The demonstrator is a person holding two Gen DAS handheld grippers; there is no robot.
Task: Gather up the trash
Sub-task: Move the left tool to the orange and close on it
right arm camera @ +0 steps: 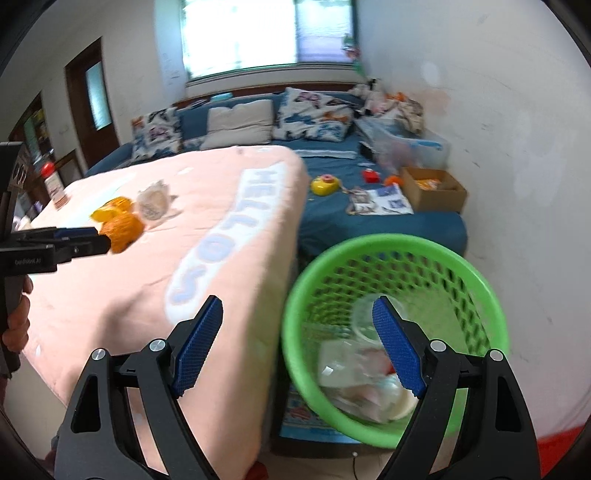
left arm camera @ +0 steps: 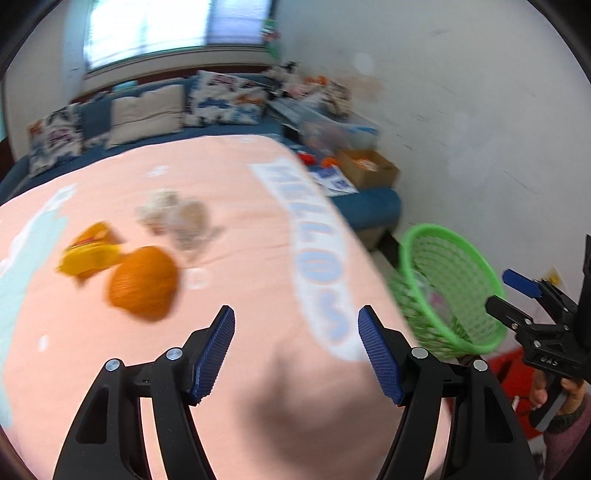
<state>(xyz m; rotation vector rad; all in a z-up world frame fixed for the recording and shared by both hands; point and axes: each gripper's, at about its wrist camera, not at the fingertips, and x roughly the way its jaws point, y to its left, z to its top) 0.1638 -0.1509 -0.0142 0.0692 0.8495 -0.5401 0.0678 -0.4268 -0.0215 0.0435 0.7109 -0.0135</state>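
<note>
The left gripper [left arm camera: 296, 354] hangs over the pink cloth [left arm camera: 236, 229], its blue pads [left arm camera: 216, 354] spread wide with nothing between them. Ahead of it and off to its left, well clear of the fingertips, sits an orange crumpled wrapper [left arm camera: 142, 282]; touching that on the far side is a yellow packet [left arm camera: 88, 254], and just beyond both lies a pale, clear-looking scrap [left arm camera: 177, 218], too blurred to name. The right gripper [right arm camera: 297, 343] is equally wide and empty, straddling the cloth's edge and the green mesh basket [right arm camera: 436, 258], which stands beside the table on the right with clear plastic and paper litter [right arm camera: 362, 369] lying in its bottom. The cloth carries pale blue lettering on a white band [right arm camera: 221, 236] along the basket side. Past the table runs a blue sofa [right arm camera: 332, 214] with patterned and plain cushions [right arm camera: 240, 123], toys, a cardboard box [right arm camera: 432, 188] and a clear bin against the white wall, under a bright window [right arm camera: 266, 33].
</note>
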